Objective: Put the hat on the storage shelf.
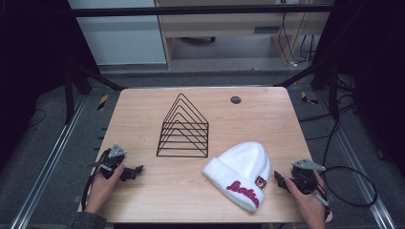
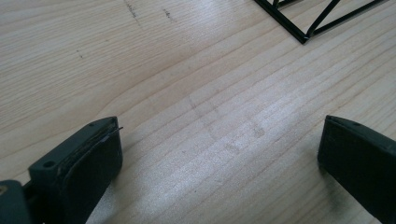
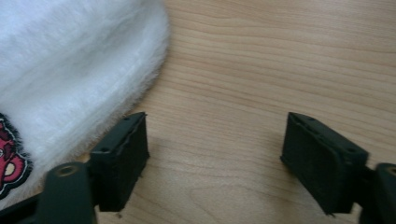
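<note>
Right tool (image 3: 215,158) wide apart | hat (image 3: 70,70) cropped, patch half-hidden

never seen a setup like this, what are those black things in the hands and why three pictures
A person holds a two-jaw grasping tool in each hand: the left tool and the right tool. One picture looks down from above the wooden table. The other two come from cameras riding on each tool, looking along its black jaws. On the table stand a black wire rack and a white fluffy beanie with red lettering. Both tools are open and hold nothing; the right one sits just beside the beanie.
</note>
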`<state>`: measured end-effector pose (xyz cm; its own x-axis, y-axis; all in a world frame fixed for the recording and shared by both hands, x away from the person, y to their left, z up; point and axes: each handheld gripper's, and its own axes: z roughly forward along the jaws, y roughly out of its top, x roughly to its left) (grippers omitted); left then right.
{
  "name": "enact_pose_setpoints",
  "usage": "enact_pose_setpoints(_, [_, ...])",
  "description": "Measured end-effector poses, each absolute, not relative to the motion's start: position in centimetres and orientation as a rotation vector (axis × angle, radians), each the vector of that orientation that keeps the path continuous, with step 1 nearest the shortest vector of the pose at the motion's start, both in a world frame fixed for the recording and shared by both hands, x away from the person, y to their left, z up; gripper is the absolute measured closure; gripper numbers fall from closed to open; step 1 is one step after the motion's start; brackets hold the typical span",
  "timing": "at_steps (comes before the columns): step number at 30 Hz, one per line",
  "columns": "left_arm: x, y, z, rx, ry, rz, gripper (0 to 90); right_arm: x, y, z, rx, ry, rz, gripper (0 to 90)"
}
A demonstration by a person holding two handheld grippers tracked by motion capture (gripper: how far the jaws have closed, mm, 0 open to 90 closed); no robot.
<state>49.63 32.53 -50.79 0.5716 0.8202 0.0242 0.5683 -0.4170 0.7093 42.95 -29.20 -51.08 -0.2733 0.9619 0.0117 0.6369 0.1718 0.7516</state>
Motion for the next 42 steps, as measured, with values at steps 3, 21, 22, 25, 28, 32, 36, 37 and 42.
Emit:
enact_pose_setpoints(3, [49.6, 32.5, -50.8, 2.140, 1.104, 0.489, 0.0, 43.5, -29.4, -50.1, 1.521, 1.999, 0.851, 26.6])
enact_pose_setpoints(21, [49.6, 32.5, -50.8, 2.140, 1.104, 0.489, 0.0, 48.4, -25.1, -44.5, 1.414, 2.246, 0.747, 45.9])
enact_pose_setpoints(22, [49.6, 32.5, -50.8, 2.139, 1.105, 0.489, 0.0, 48.6, -24.8, -44.4, 1.413, 2.253, 0.747, 46.2])
enact_pose_setpoints(25, [49.6, 32.5, -50.8, 2.140, 1.104, 0.489, 0.0, 49.0, -24.5, -43.9, 1.411, 2.256, 0.755, 47.3])
enact_pose_setpoints(28, [49.6, 32.5, -50.8, 2.140, 1.104, 0.489, 0.0, 49.7, -24.0, -43.5, 1.409, 2.285, 0.758, 48.1])
enact_pose_setpoints(32, [49.6, 32.5, -50.8, 2.139, 1.104, 0.489, 0.0, 50.6, -23.4, -43.5, 1.421, 2.328, 0.745, 50.1])
enact_pose_setpoints(36, [49.6, 32.5, -50.8, 2.139, 1.104, 0.489, 0.0, 51.5, -22.6, -43.9, 1.435, 2.352, 0.742, 51.6])
enact_pose_setpoints(37, [49.6, 32.5, -50.8, 2.139, 1.104, 0.489, 0.0, 51.6, -22.5, -43.9, 1.439, 2.356, 0.745, 51.7])
enact_pose_setpoints(42, [49.6, 32.5, -50.8, 2.140, 1.104, 0.489, 0.0, 52.1, -22.0, -44.4, 1.451, 2.362, 0.713, 51.5])
